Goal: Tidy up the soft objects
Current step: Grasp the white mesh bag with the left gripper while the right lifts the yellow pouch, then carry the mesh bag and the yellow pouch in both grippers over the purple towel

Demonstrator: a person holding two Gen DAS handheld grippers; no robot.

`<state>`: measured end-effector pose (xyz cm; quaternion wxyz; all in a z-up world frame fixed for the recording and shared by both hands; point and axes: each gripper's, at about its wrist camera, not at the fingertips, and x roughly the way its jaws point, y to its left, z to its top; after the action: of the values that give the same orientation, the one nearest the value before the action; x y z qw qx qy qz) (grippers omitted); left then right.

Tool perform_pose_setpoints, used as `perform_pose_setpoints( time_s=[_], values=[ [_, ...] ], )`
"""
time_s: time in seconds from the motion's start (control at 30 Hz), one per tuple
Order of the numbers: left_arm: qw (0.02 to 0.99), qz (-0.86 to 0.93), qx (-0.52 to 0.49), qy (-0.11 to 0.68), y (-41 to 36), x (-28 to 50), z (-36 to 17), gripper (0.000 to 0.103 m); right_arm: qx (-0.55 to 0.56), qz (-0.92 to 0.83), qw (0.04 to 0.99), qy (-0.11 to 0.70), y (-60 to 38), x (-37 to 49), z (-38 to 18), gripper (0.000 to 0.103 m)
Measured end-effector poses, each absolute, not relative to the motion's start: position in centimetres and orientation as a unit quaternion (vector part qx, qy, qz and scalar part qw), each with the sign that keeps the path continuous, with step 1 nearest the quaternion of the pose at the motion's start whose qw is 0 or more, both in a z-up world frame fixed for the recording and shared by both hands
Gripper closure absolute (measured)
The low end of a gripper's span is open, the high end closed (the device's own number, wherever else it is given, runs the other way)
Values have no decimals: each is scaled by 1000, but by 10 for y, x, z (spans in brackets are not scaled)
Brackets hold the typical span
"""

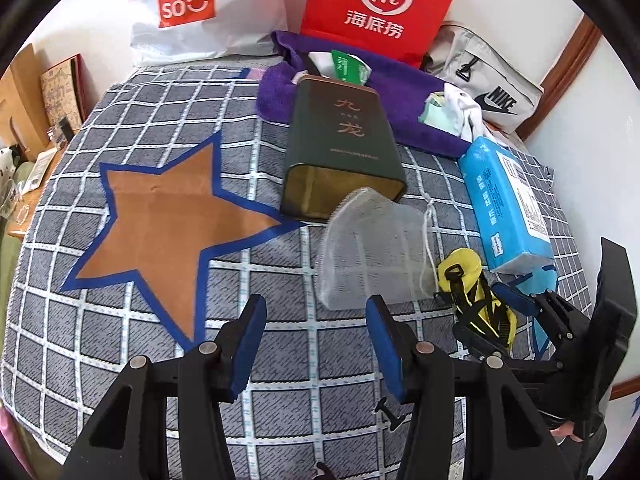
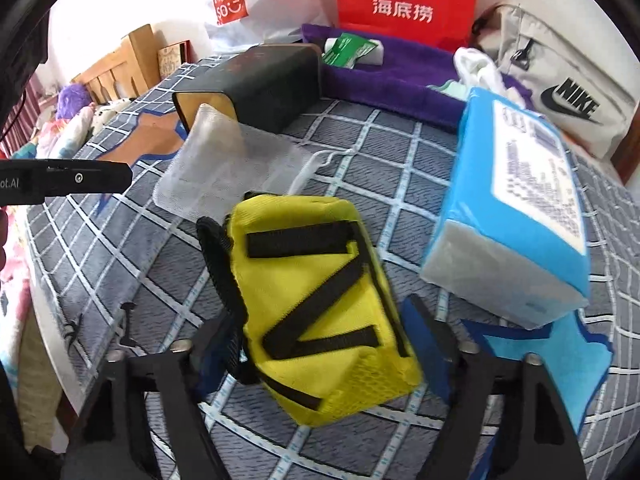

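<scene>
- Right now my right fingers (image 2: 320,344) stand apart around the yellow pouch (image 2: 320,312) on the bed (image 2: 120,248), pads not pressing it.
- My left fingers (image 1: 316,344) gape, nothing between them, over the checked cover.
- Mesh bag (image 1: 372,248) lies just beside the pouch, against the green tin (image 1: 344,148); blue tissue pack (image 2: 516,216) is near.

White plastic bag (image 1: 208,12): "MINISO" on red panel. Red paper bag (image 1: 376,4): "Hi" logo, 海底捞. Grey pouch (image 1: 492,84): "NIKE" with swoosh; dark green tin (image 1: 344,148): 九龙.
</scene>
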<state>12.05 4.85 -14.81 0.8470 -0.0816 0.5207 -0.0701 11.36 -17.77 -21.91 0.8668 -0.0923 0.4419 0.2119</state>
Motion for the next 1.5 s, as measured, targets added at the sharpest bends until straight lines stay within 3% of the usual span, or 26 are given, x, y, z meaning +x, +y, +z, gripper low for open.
perform_pose_setpoints(
  time_s=[0.17, 0.3, 0.57, 0.77, 0.93, 0.97, 1.03, 1.1, 1.2, 1.27, 1.3, 1.5],
  values=[
    [845, -92, -86, 520, 33, 128, -150, 49, -72, 212, 868, 443, -195, 108, -212, 44],
    [855, -105, -70, 502, 15, 136, -151, 34, -66, 205, 872, 440, -215, 96, -206, 45],
    [853, -105, -71, 507, -12, 156, -176, 24, -23, 165, 882, 441, -269, 87, -206, 45],
    [856, -99, -16, 507, -36, 162, -187, 1, -9, 160, 883, 441, -274, 87, -220, 41],
    [861, -69, 18, 503, -47, 164, -191, 1, -25, 149, 890, 431, -267, 85, -224, 39],
    [863, -65, 21, 501, -48, 163, -192, 3, -25, 147, 890, 430, -267, 85, -224, 39],
    [870, -50, 43, 489, -51, 159, -190, 17, -23, 145, 891, 430, -268, 84, -223, 39],
    [873, -59, 43, 483, -49, 156, -187, 44, -19, 143, 890, 432, -268, 83, -222, 41],
    [872, -64, 31, 485, -40, 153, -182, 74, -19, 144, 890, 432, -268, 82, -219, 44],
    [869, -68, 17, 490, -32, 151, -180, 86, -18, 149, 889, 432, -268, 80, -216, 46],
    [867, -75, 4, 493, -26, 150, -179, 90, -16, 153, 889, 432, -268, 79, -213, 46],
    [868, -87, -26, 487, -11, 134, -169, 93, -2, 163, 895, 415, -267, 69, -196, 47]
  ],
)
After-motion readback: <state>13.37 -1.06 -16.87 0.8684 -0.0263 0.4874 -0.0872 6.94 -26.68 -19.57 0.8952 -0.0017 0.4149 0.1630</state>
